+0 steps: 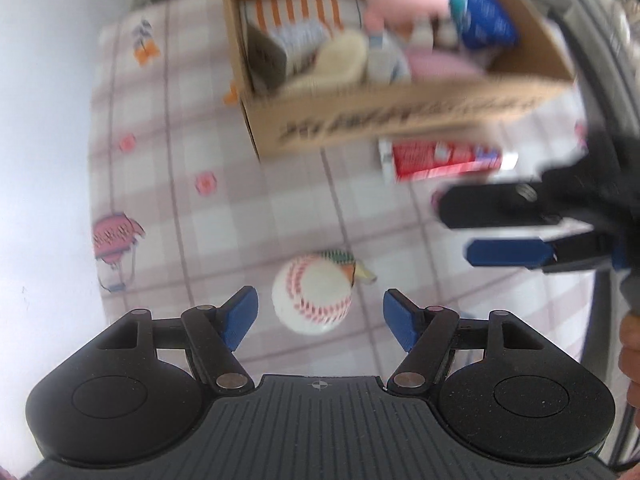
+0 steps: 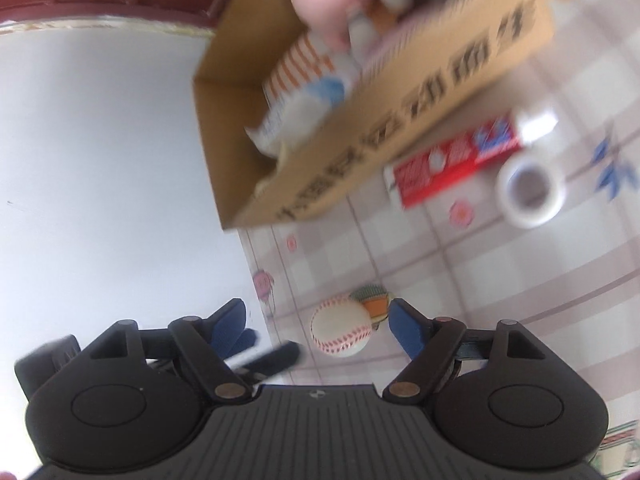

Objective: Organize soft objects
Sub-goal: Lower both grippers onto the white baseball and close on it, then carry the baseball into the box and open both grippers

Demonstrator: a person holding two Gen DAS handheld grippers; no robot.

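On the checked tablecloth (image 1: 280, 208), the baseball (image 1: 312, 294) lay before the cardboard box (image 1: 400, 116); your left gripper (image 1: 320, 316) and right gripper (image 2: 316, 328) were both open, empty. You needed to straddle it squarely.

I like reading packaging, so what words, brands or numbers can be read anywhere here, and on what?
Brown cardboard box: a row of large black printed characters on its side wall, too blurred to read.
Red and white flat packet beside the box: small print, too blurred to read.
White baseball with red stitching: no text visible.
Nothing here reads clearly.
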